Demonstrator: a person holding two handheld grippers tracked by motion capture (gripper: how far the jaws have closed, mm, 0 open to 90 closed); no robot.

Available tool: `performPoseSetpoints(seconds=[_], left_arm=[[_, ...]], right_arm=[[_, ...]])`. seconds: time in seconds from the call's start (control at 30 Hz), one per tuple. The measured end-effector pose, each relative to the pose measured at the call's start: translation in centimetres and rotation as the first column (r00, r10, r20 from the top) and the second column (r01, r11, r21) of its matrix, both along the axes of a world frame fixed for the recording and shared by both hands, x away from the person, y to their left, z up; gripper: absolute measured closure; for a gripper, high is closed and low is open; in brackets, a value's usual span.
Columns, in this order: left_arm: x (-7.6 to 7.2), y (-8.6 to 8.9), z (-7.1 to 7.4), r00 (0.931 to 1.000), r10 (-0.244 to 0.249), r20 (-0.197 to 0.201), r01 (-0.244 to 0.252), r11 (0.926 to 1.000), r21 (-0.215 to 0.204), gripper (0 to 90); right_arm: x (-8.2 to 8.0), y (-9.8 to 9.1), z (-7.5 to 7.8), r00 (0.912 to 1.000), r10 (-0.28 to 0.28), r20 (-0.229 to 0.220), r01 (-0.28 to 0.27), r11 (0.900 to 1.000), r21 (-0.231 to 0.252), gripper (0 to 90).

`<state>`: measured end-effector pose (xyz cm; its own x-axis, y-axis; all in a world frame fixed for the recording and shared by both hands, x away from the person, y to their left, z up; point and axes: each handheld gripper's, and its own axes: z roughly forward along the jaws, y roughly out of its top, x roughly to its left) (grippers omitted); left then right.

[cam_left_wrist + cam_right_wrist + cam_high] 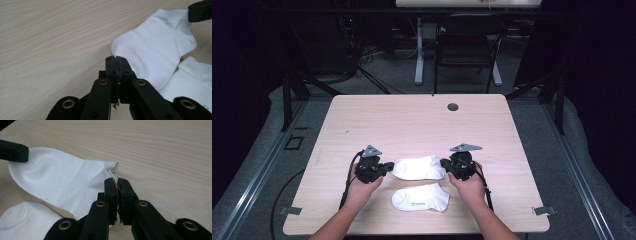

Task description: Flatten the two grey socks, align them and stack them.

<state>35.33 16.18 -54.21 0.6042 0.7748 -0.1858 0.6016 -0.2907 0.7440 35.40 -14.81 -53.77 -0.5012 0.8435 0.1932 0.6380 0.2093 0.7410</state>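
Observation:
Two white ankle socks lie on the light wooden table (412, 120). The farther sock (418, 167) (155, 45) (62, 177) stretches between both grippers. My left gripper (388, 167) (116, 58) is shut on its toe end. My right gripper (444, 164) (117, 180) is shut on its cuff end. In each gripper view the other gripper's black jaw tip pinches the sock's far end: the right gripper (200, 11), the left gripper (13, 151). The nearer sock (420, 198) (192, 80) (25, 220) lies flat and untouched, just in front.
A dark round grommet (453, 106) sits near the table's far edge. Beyond the table stand a black chair (467, 45) and a white desk leg (419, 55). Cables trail from both grippers toward the table's front edge.

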Motion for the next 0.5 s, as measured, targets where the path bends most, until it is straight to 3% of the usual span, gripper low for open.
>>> performPoseSetpoints(seconds=[0.5], left_arm=[[-3.0, 0.6, 0.6, 0.9985, -0.054, -0.002, 0.054, 0.9985, -0.012, 89.2]], right_arm=[[-3.5, -0.4, 1.5, 0.9978, 0.064, 0.016, -0.064, 0.9977, 0.021, 86.7]])
